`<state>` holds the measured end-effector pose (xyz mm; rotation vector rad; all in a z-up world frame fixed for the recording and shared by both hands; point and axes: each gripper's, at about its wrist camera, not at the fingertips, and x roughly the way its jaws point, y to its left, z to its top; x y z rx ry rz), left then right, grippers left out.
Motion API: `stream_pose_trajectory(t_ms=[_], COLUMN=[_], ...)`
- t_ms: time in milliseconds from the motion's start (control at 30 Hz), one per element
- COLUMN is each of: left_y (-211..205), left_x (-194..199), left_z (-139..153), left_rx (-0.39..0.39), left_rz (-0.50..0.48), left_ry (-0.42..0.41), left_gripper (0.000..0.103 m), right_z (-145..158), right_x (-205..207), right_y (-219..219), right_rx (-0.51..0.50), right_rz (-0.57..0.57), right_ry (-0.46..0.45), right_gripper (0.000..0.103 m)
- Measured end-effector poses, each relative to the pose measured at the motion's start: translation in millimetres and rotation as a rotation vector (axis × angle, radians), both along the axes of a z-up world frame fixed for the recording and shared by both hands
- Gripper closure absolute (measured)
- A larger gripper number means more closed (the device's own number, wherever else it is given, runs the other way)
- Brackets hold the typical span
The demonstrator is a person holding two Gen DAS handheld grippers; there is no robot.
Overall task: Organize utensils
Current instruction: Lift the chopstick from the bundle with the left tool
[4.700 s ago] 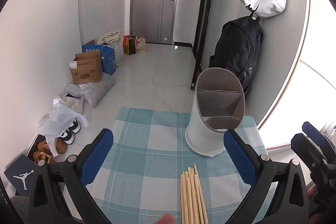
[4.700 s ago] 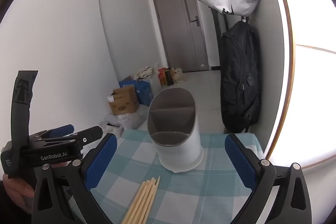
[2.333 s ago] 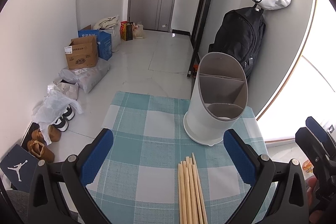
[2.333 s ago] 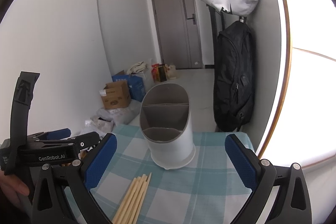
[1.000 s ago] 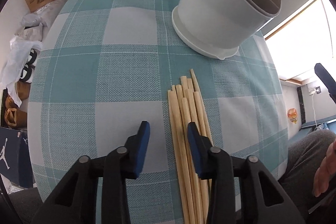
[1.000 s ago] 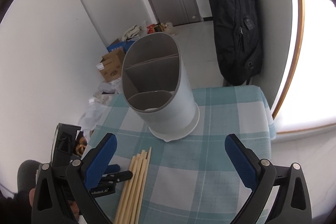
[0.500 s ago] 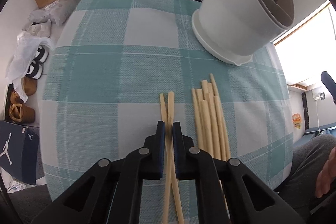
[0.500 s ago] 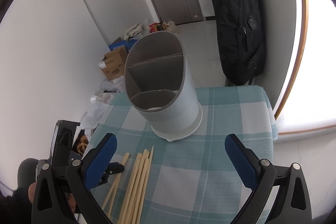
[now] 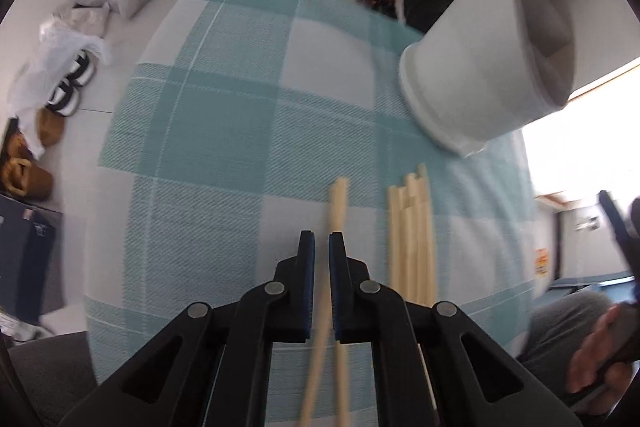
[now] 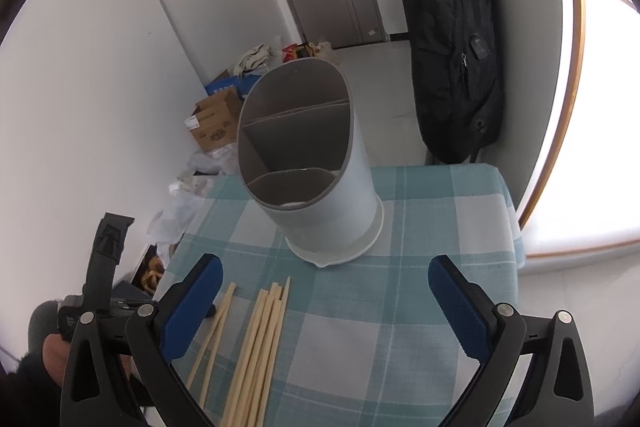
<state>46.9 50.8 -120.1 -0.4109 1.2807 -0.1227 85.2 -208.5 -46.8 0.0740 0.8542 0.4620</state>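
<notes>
Chopstick pair (image 9: 338,203) pulled aside from bundle (image 9: 412,227), holder (image 9: 480,67) beyond

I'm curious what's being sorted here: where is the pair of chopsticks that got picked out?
The pair of chopsticks sits pinched in the left gripper, just left of the remaining bundle on the checked cloth, short of the white holder.

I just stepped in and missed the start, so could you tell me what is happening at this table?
A person is sorting chopsticks into a white divided holder on the checked cloth. The left tool is shut on a pair of chopsticks, drawn aside from the remaining bundle. The right tool hangs open above the table, holding nothing. The holder looks empty.
</notes>
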Motion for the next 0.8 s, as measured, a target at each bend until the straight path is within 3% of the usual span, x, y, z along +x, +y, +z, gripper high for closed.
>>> stream_pose_trajectory(t_ms=[33,67,100,167,333,433,567,600,633,800], left_y=[-1,-3,-6,-12,-27,-33,-35,-35,-36,-30], left_x=[1,3,5,9,17,19,19,18,18,20], left_z=[6,11,14,14,0,-7,-10,-8,-9,-9], left_rx=[-0.006,0.016,0.045,0.075,0.186,0.248,0.293,0.298,0.297,0.286], left_rz=[0.0,-0.006,-0.013,-0.021,-0.064,-0.093,-0.129,-0.133,-0.14,-0.144], left_ry=[-0.025,-0.05,-0.067,-0.081,-0.055,-0.038,-0.042,-0.047,-0.047,-0.056], left_gripper=[0.098,0.09,0.074,0.057,0.057,0.058,0.077,0.088,0.092,0.101], right_z=[1,2,2,3,5,6,7,7,7,7], right_x=[0,0,-1,-2,-4,-4,-5,-6,-6,-8], right_y=[0,-1,-2,-4,-7,-9,-9,-8,-8,-8], right_rx=[0.003,0.005,0.008,0.01,0.012,0.017,0.022,0.022,0.02,0.014], right_rz=[-0.003,-0.006,-0.009,-0.015,-0.022,-0.021,-0.014,-0.011,-0.01,-0.004], right_ry=[-0.002,-0.004,-0.007,-0.011,-0.017,-0.015,-0.019,-0.02,-0.019,-0.022], right_gripper=[0.0,0.0,0.0,0.0,0.0,0.0,0.0,0.0,0.0,0.0])
